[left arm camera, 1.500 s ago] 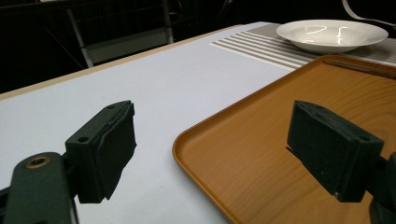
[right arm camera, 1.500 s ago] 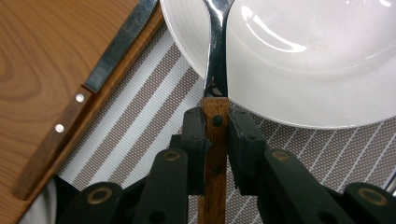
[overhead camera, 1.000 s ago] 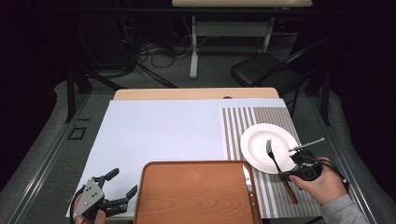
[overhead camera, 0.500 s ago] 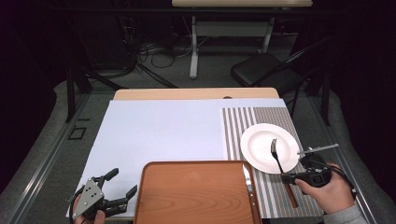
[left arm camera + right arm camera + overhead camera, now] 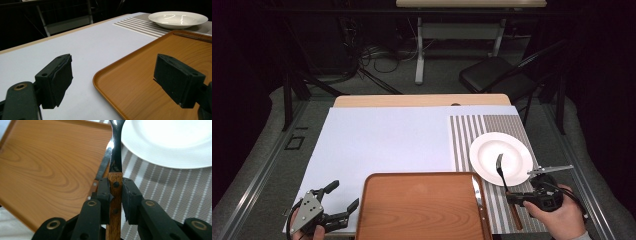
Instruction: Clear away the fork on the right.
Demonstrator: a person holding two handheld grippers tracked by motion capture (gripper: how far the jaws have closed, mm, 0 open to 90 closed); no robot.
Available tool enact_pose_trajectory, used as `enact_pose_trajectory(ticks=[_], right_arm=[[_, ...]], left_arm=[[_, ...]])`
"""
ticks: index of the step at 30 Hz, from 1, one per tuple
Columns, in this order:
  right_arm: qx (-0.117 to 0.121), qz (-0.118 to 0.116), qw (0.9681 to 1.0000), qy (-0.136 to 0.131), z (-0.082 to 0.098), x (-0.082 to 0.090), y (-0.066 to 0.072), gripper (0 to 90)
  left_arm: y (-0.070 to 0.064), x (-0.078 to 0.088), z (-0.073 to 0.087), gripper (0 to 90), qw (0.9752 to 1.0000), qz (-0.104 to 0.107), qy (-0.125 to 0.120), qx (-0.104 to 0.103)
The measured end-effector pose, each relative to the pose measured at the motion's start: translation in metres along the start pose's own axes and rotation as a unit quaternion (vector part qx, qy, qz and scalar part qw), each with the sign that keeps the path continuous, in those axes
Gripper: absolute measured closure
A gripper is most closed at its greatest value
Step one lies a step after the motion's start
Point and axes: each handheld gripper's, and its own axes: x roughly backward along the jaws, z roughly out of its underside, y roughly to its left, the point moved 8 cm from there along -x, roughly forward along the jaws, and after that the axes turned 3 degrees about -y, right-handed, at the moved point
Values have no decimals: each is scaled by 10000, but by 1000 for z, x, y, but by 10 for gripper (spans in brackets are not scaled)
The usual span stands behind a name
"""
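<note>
At the lower right of the high view, the right gripper [image 5: 518, 198] is clamped on the fork's [image 5: 507, 186] wooden handle, tines lying up-frame over the plate [image 5: 512, 152]; the left gripper [image 5: 343, 202] hangs with jaws apart at lower left.

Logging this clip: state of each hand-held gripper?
Left hand-held gripper: open, empty.
Right hand-held gripper: shut on the fork by its wooden handle.

two black padded jaws of the left gripper [image 5: 112, 82] stand wide apart over a brown wooden tray's [image 5: 140, 75] rim; a white round plate [image 5: 178, 19] sits beyond on a striped grey placemat [image 5: 140, 26].
</note>
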Motion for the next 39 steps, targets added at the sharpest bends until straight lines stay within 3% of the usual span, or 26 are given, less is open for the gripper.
enact_pose_trajectory(ticks=[4, 23, 31, 39], right_arm=[[23, -189, 9998, -57, 2, -5, 12, 779], [432, -465, 9980, 32, -2, -43, 58, 779], [509, -517, 9973, 73, -4, -52, 69, 779], [553, -526, 9971, 66, -5, -55, 72, 779]], left_arm=[[0, 0, 0, 152, 10000, 6, -3, -3], [0, 1, 0, 152, 10000, 1, -18, -10], [0, 1, 0, 152, 10000, 3, -23, -10], [0, 1, -1, 152, 10000, 7, -22, -16]])
